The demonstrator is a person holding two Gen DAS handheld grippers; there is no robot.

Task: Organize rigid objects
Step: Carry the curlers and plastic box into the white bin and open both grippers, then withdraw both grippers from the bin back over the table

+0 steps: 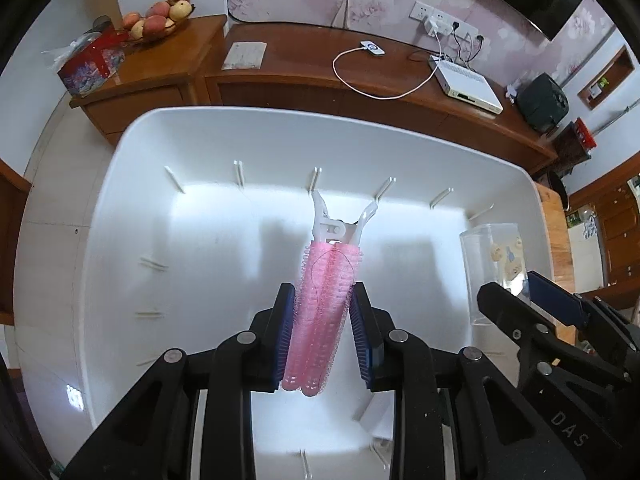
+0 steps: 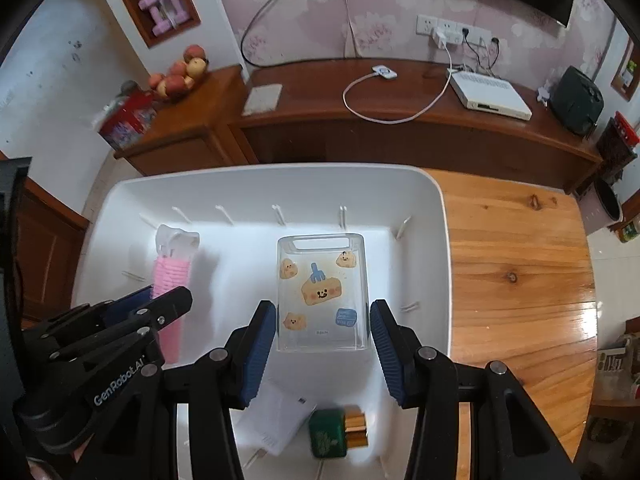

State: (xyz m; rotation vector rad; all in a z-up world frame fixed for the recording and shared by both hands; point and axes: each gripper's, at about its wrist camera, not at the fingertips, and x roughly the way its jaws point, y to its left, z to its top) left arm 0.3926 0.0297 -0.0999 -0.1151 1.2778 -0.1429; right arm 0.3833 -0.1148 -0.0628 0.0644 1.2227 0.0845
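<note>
Both grippers over the white bin (image 2: 440,240), one holding a pink hair clip.

Nearest in the bin lie a green box (image 2: 327,432) and white packet (image 2: 276,416). The left gripper (image 1: 323,344) has its jaws clamped on the hair clip (image 1: 324,300); the right gripper (image 2: 323,344), jaws apart, flanks the clear container (image 2: 322,292) standing mid-bin on the wooden bench (image 2: 520,272).
</note>
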